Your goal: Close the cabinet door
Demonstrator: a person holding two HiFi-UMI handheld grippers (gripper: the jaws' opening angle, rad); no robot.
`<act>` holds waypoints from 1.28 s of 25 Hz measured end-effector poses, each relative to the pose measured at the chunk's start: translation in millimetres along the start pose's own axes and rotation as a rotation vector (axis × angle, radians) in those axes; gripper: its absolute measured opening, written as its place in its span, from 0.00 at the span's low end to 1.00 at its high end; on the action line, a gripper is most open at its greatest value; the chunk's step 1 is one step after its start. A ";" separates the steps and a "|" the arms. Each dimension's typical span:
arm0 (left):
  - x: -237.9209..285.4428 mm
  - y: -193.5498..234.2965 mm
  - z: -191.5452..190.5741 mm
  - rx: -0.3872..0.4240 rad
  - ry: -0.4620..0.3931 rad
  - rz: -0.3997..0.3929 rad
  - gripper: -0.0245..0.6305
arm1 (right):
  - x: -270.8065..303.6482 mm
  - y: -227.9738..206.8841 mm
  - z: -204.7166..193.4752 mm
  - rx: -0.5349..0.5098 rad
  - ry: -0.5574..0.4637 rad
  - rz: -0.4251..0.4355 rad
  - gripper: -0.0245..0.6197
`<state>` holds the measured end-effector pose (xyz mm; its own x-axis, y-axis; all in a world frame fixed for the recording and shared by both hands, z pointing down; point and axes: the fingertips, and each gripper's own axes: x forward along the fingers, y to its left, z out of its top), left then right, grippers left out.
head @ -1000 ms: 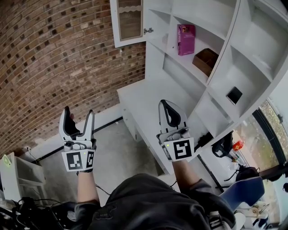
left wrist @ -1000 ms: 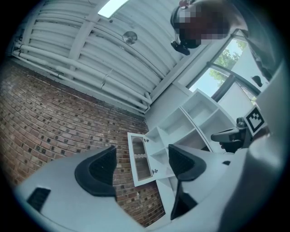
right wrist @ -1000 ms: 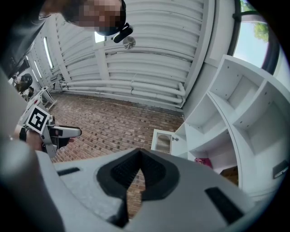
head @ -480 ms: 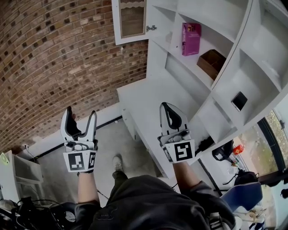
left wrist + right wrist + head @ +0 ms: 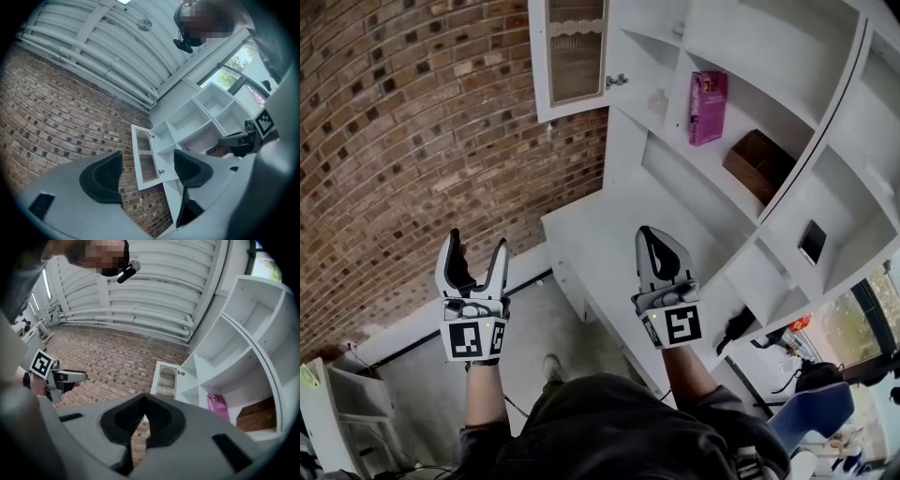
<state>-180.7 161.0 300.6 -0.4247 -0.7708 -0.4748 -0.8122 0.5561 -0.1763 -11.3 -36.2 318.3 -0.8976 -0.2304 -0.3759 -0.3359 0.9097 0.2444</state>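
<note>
The white cabinet door (image 5: 572, 54) with a glass pane stands swung open against the brick wall, at the top of the head view; a small metal knob (image 5: 616, 81) sits on its right edge. It also shows between my left jaws as the cabinet door (image 5: 146, 157), and far off as the cabinet door (image 5: 165, 379) in the right gripper view. My left gripper (image 5: 476, 255) is open and empty, well below the door. My right gripper (image 5: 660, 251) is shut on nothing, over the white desk (image 5: 609, 225).
White shelving (image 5: 750, 103) holds a pink box (image 5: 709, 94), a brown wooden box (image 5: 759, 164) and a small dark object (image 5: 813, 242). A brick wall (image 5: 412, 122) fills the left. A blue chair (image 5: 811, 412) stands at the lower right.
The view has tilted upward, so the door and shelves sit lower and larger in the frame. Both grippers keep their spacing and jaw states.
</note>
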 end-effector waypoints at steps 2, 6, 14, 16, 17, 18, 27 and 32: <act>20.3 19.7 -12.5 -0.007 0.004 -0.020 0.56 | 26.1 3.5 -5.7 -0.003 0.002 -0.018 0.04; 57.9 59.4 -34.1 -0.022 0.000 -0.055 0.54 | 75.7 13.0 -16.8 -0.009 -0.001 -0.051 0.04; 124.5 122.5 -77.6 -0.084 -0.007 -0.143 0.51 | 153.7 42.4 -40.2 -0.039 0.021 -0.086 0.04; 141.4 134.1 -85.8 -0.102 -0.015 -0.158 0.51 | 166.3 47.2 -45.1 -0.049 0.027 -0.088 0.04; 149.6 138.8 -89.6 -0.114 -0.019 -0.163 0.50 | 171.3 47.6 -47.1 -0.052 0.030 -0.092 0.04; 157.4 142.9 -93.3 -0.128 -0.022 -0.166 0.50 | 175.5 46.5 -48.7 -0.056 0.030 -0.097 0.04; 236.9 152.6 -118.5 -0.206 -0.031 -0.184 0.47 | 209.2 5.0 -67.7 -0.067 0.013 -0.119 0.04; 286.7 145.5 -129.2 -0.205 -0.031 -0.199 0.45 | 225.5 -30.1 -74.0 -0.074 -0.009 -0.132 0.04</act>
<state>-472.3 -19.3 250.3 -0.2391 -0.8470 -0.4747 -0.9435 0.3181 -0.0923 -224.7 -141.1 292.3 -0.8419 -0.3429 -0.4167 -0.4711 0.8435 0.2579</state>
